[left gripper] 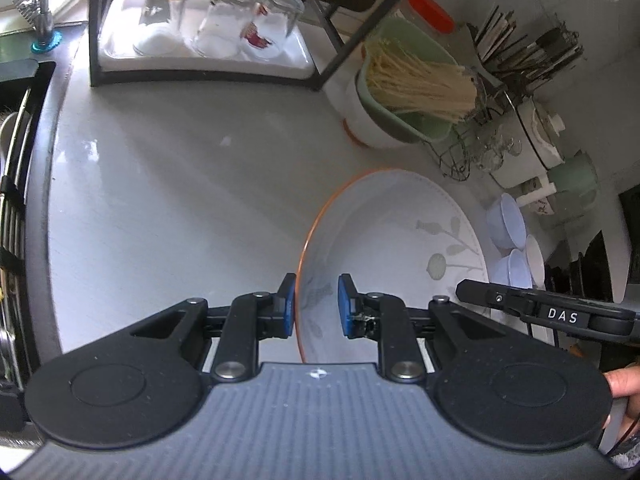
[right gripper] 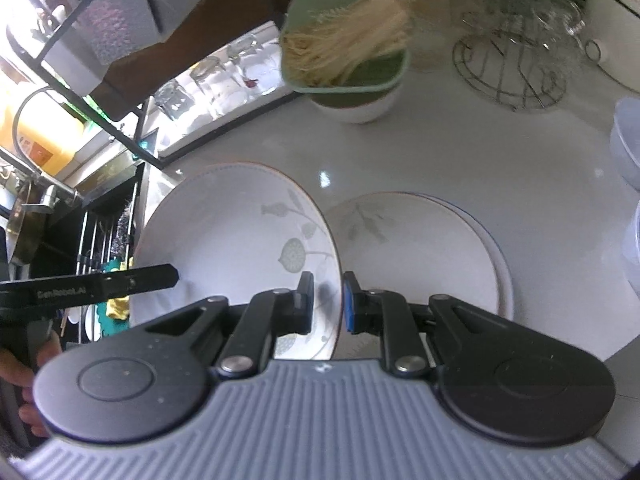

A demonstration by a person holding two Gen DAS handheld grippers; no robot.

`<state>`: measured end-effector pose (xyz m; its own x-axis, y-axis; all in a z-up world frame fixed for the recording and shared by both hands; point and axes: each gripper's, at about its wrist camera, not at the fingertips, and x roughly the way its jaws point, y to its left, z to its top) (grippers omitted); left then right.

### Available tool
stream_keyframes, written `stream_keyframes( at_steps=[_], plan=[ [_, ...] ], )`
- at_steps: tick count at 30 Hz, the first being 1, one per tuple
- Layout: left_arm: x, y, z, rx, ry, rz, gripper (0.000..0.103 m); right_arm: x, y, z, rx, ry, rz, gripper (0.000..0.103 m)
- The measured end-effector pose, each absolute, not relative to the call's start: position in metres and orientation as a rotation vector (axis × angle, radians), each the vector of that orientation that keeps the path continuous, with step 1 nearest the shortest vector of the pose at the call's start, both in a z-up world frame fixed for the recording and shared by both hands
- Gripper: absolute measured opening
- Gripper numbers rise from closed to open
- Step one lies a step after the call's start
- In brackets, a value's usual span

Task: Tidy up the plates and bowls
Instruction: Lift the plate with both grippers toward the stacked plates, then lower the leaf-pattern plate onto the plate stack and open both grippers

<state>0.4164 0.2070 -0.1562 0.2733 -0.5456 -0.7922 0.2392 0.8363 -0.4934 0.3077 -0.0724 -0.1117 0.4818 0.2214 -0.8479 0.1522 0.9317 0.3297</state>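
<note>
A white plate with an orange rim and grey leaf print (left gripper: pixel 392 232) is held tilted above the counter by both grippers. My left gripper (left gripper: pixel 316 306) is shut on its left rim. My right gripper (right gripper: pixel 326 304) is shut on the opposite rim of the same plate (right gripper: pixel 240 232). A stack of similar white plates (right gripper: pixel 420 252) lies flat on the counter just right of the held plate. Small pale blue bowls (left gripper: pixel 512 232) stand on the counter's right side.
A green basket of dry noodles (left gripper: pixel 412 80) sits on a white bowl at the back. A black rack with upturned glasses (left gripper: pixel 208 28) stands back left. A wire stand (right gripper: pixel 508 64) and utensil holder (left gripper: pixel 520 44) are at the right. A sink with a dish rack (right gripper: pixel 104 240) lies left.
</note>
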Motion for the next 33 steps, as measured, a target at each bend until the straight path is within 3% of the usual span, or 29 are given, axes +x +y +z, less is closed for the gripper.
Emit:
stream_keyframes(
  at_steps=[17,33],
  plan=[
    [0.406,0.114,-0.174,-0.131,1.237,-0.437,0.024,0.297,-0.152,-0.161,0.485,1.103,0.108,0.018],
    [0.403,0.071,-0.187,0.064,1.210,-0.355,0.027,0.295,-0.162,-0.191,0.471,1.114,0.129,0.018]
  ],
)
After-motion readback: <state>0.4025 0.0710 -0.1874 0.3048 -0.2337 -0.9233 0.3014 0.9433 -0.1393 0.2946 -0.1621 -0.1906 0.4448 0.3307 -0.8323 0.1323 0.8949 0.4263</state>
